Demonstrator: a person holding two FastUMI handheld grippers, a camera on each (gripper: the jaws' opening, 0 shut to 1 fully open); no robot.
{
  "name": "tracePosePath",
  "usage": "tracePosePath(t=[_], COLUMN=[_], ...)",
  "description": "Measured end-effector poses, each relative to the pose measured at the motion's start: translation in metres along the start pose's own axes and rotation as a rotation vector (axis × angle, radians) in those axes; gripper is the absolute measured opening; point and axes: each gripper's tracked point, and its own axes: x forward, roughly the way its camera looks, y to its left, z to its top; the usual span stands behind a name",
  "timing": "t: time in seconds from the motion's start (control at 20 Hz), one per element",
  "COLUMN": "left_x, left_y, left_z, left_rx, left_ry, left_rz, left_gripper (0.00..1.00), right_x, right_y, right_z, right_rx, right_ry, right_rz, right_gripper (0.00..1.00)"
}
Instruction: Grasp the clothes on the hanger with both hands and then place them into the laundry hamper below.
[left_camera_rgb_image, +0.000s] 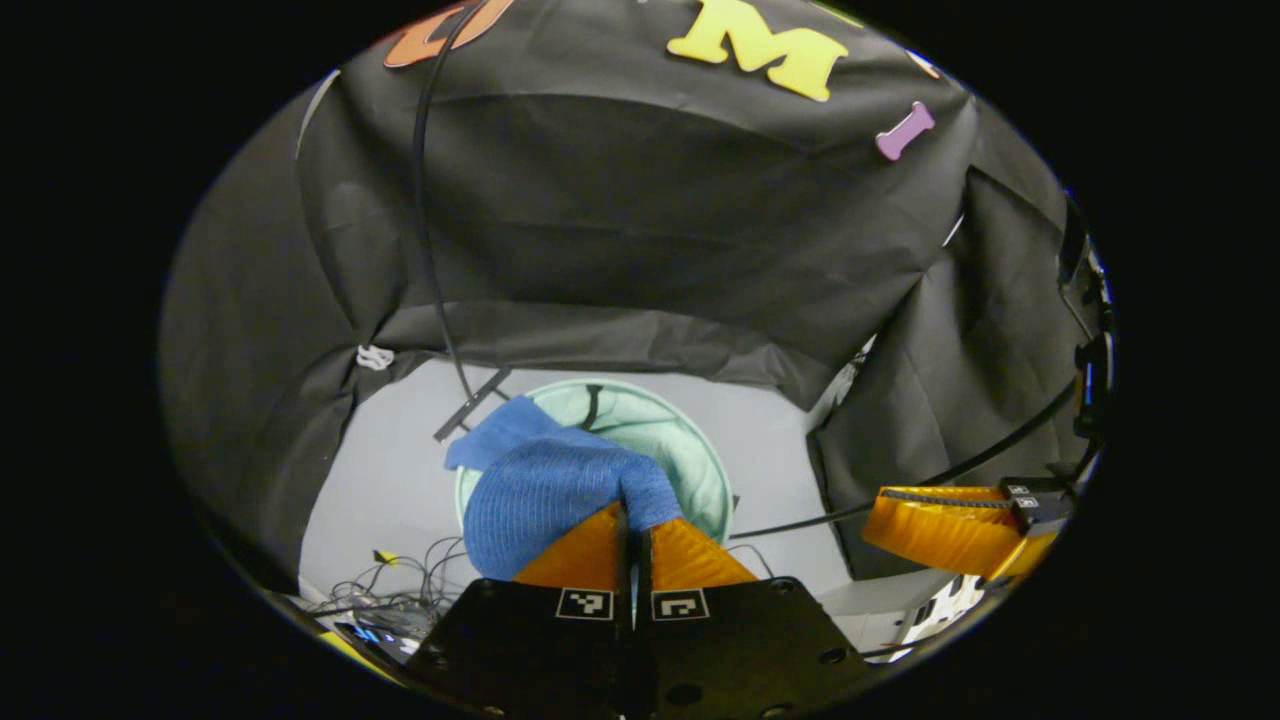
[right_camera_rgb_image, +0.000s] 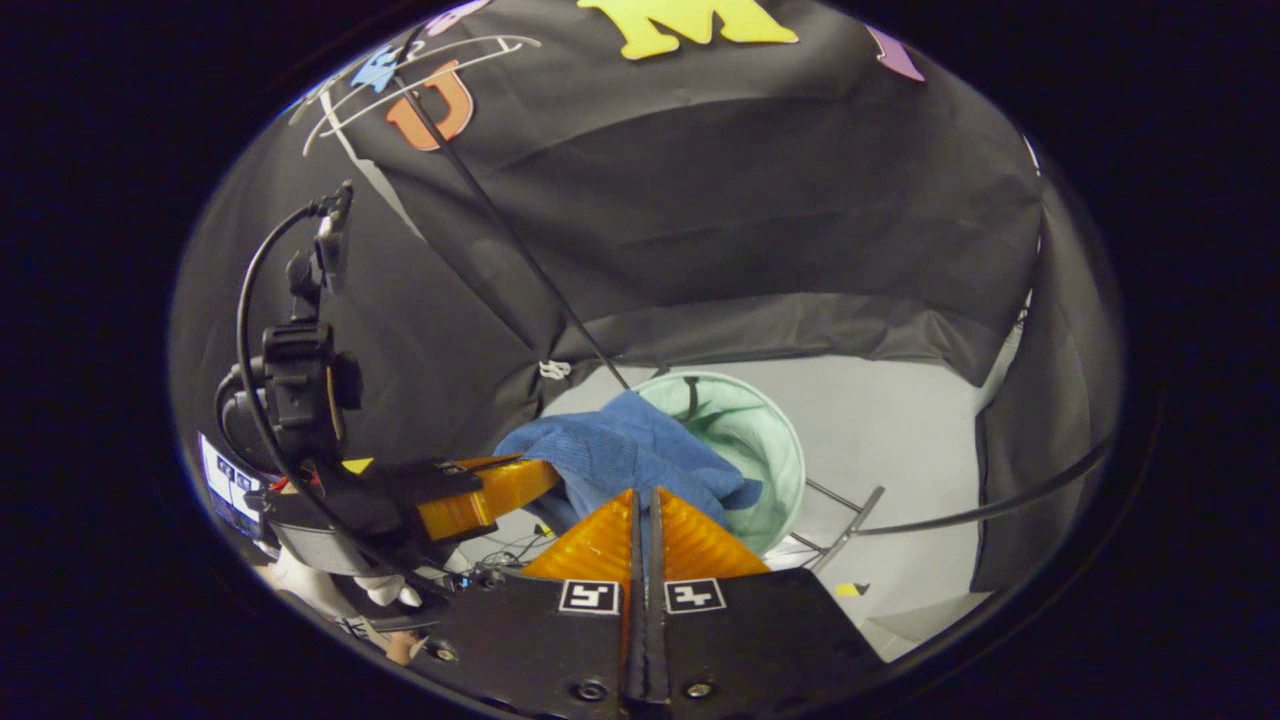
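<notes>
Orange fingers (left_camera_rgb_image: 632, 545) of the left gripper (left_camera_rgb_image: 632, 520) are pressed together on the near edge of the blue cloth (left_camera_rgb_image: 545, 495), which hangs slack over the mint-green hamper (left_camera_rgb_image: 700, 470) on the grey floor (left_camera_rgb_image: 400, 480). In the right gripper view, the right gripper (right_camera_rgb_image: 648, 510) pinches the same cloth (right_camera_rgb_image: 620, 450) at another edge. Soft and light, it should drape and fold, so edge holds suit it. Both grippers point down toward the hamper.

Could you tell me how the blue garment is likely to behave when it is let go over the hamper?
The blue garment sags in folds from both grippers, so it is probably floppy. Its ribbed knit looks light and unlikely to slip. It would likely crumple into the green hamper.
</notes>
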Motion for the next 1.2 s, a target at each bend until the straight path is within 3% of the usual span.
tracePosePath(t=[0.2,0.3,0.4,0.55,0.6,0.65,0.7,0.8,0.95,1.2], left_x=[0.004,0.002,0.0,-0.011,-0.016,-0.021,-0.025,-0.036,-0.059,-0.13], left_y=[-0.001,-0.002,-0.001,0.011,0.01,0.006,0.008,0.008,0.005,-0.008], left_z=[-0.003,-0.001,0.0,-0.002,0.0,0.002,0.004,0.008,0.013,0.061], left_rx=[-0.006,-0.011,-0.013,0.007,0.011,0.019,0.03,0.033,0.043,0.088], left_ry=[0.028,0.021,0.003,-0.013,-0.021,-0.034,-0.048,-0.085,-0.15,-0.38], left_rz=[0.012,0.001,-0.003,0.037,0.034,0.025,0.027,0.025,0.025,0.077], left_gripper=[0.01,0.07,0.43,0.97,0.92,0.97,1.0,0.97,1.0,0.97], right_x=[0.004,0.007,0.006,0.003,0.002,0.0,-0.005,-0.016,-0.033,-0.096], right_y=[-0.004,-0.009,-0.011,-0.013,-0.015,-0.016,-0.018,-0.017,-0.017,-0.012], right_z=[0.007,0.008,0.002,0.004,0.006,0.007,0.006,0.009,0.016,0.048], right_rx=[-0.025,-0.022,0.0,0.015,0.007,-0.008,-0.029,-0.059,-0.102,-0.185], right_ry=[0.019,0.007,0.006,0.001,-0.015,-0.028,-0.036,-0.061,-0.123,-0.296], right_rz=[-0.063,-0.086,-0.095,-0.11,-0.117,-0.129,-0.142,-0.157,-0.189,-0.218], right_gripper=[0.04,0.04,0.04,0.35,0.46,0.65,0.66,0.78,0.78,0.78])
